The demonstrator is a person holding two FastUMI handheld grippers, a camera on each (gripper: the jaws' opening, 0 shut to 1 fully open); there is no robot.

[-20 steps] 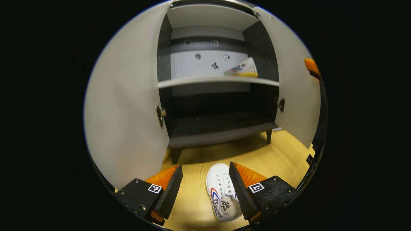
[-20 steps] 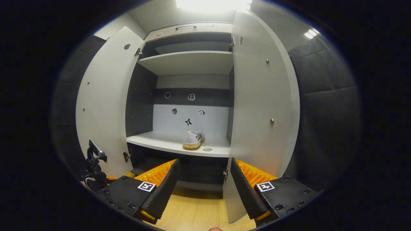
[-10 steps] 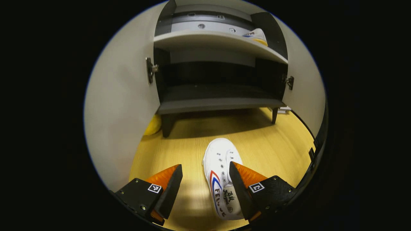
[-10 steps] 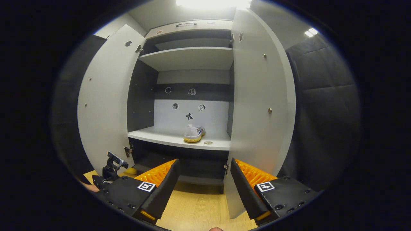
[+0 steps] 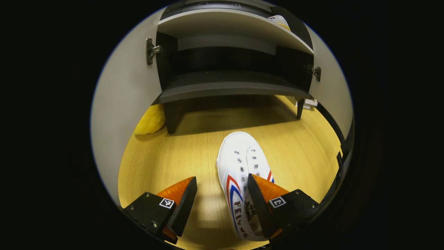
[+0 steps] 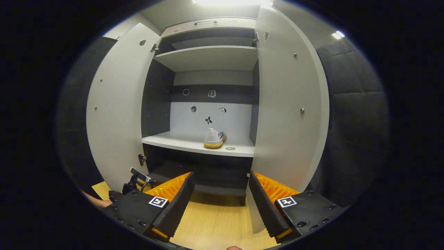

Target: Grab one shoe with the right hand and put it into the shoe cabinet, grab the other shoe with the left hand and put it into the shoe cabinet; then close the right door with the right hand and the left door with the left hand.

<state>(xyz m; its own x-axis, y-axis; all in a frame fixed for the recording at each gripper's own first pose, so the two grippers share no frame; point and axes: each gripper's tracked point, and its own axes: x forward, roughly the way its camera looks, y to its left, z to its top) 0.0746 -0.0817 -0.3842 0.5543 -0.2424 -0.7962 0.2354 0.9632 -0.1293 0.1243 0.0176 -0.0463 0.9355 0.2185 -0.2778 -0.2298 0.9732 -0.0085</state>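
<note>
While the left tongs [image 5: 222, 199] gape, the shoe [image 5: 242, 180] lies against their right finger.

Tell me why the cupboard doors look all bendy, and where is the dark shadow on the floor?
In the right gripper view the fisheye lens bows the straight cabinet doors outward, and a ceiling light glares white at the top. In the left gripper view the cabinet throws a dark shadow on the wooden floor under it, just beyond the white shoe.
</note>
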